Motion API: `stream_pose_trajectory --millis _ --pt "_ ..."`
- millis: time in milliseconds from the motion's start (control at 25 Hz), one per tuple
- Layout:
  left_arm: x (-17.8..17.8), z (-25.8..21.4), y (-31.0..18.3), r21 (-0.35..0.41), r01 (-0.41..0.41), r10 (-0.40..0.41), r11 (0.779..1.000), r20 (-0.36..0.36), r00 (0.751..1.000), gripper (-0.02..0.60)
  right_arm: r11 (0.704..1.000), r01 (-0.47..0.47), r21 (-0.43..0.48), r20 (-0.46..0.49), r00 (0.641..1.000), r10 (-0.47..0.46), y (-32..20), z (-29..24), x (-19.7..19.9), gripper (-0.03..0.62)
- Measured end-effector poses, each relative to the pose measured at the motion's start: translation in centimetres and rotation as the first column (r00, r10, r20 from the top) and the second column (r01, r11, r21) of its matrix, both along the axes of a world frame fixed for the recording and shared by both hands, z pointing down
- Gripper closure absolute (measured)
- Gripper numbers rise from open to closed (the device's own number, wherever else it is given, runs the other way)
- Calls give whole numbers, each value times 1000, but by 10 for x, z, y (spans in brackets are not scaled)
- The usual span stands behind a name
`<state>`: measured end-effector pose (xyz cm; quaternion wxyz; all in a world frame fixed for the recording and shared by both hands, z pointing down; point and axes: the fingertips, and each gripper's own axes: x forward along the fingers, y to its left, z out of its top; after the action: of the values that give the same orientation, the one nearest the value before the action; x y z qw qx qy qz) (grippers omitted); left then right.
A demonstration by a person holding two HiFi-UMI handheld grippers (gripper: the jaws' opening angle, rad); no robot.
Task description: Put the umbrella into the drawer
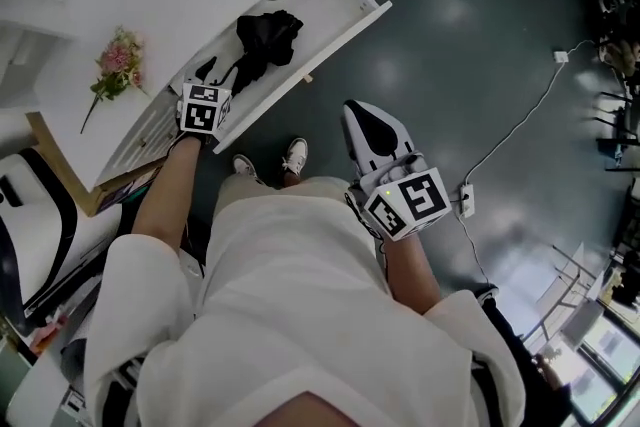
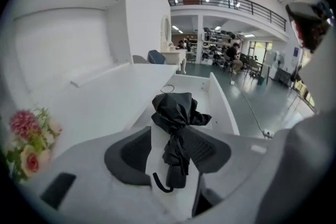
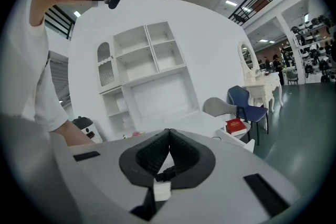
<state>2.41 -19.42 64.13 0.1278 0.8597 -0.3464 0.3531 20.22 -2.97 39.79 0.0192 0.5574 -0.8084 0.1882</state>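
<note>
The umbrella lay loose inside the open drawer; the left gripper hung above it, fingers released, touching nothing; the right gripper had its fingers clenched, empty; shutting the drawer might snag the bunched canopy.

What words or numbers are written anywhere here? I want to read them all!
No word or number can be read in any view.
Left gripper's marker cube: black-and-white square patterns only, no letters.
Right gripper's marker cube: square patterns only, too.
Red book: any print on its cover is too small to read.
</note>
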Motion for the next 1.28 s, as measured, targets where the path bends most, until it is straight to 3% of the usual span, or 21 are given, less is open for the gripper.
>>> stream_pose_trajectory --millis 200,440,560,680,760,960,1280 --pt "-14 -35 11 9 83 -82 997 -103 991 436 997 62 39 -12 998 -61 -12 -12 -22 594" --pt "-61 -67 16 93 186 -176 978 -101 979 568 987 135 86 -27 991 -133 -15 -29 -40 594" --pt "-85 -92 13 143 230 -215 963 -117 970 568 989 120 90 2 993 -121 -21 -37 -33 594" --pt "-104 -124 17 181 238 -211 954 -156 965 568 989 120 89 126 983 -131 -27 -51 -36 594" --pt "-118 -150 19 217 246 -208 945 -185 960 568 986 131 107 132 981 -144 -34 -62 -43 594" --pt "-159 -224 22 300 325 -241 897 -287 927 568 972 173 158 68 980 -185 -55 -90 -67 594" --pt "-244 -331 47 458 415 -232 786 -404 885 568 949 170 265 -64 985 -159 -69 -131 -104 594"
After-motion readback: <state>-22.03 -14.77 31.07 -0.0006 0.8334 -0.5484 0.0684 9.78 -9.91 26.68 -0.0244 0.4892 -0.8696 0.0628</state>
